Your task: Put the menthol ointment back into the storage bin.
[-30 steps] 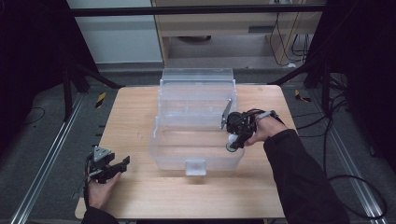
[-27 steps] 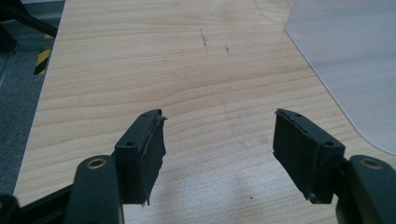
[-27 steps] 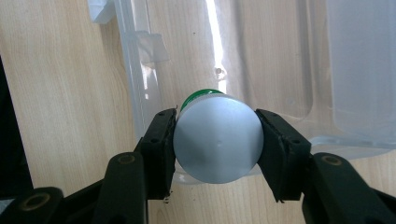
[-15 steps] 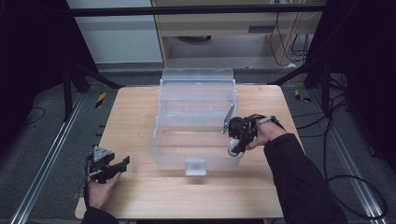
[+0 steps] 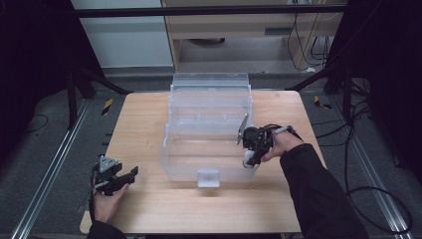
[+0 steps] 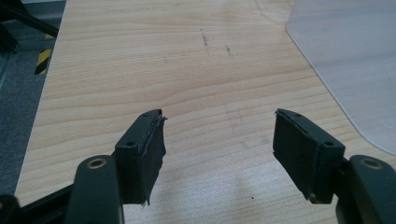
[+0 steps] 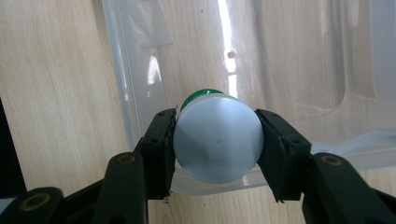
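Note:
A small white bottle [image 7: 217,140] with a green cap [image 7: 201,93] at its far end is clamped between the pads of my right gripper [image 7: 217,125], its flat bottom facing the camera. In the high view the right gripper [image 5: 251,157] points down over the near right corner of a clear plastic bin [image 5: 199,164], with the bottle [image 5: 247,161] at the bin's rim. The bin's wall [image 7: 140,70] and floor lie just beyond the bottle. My left gripper [image 5: 130,173] rests at the table's near left, open, with bare wood between its jaws [image 6: 219,121].
The wooden table [image 5: 144,114] carries the bin at its middle, with its lid [image 5: 209,82] raised at the back. A corner of the bin [image 6: 345,56] lies ahead and right of the left gripper. Metal rails [image 5: 54,164], cables [image 5: 368,194] and floor surround the table.
My right gripper with the bottle has shifted slightly nearer and lower, toward the bin's near right corner. The left gripper has stayed put.

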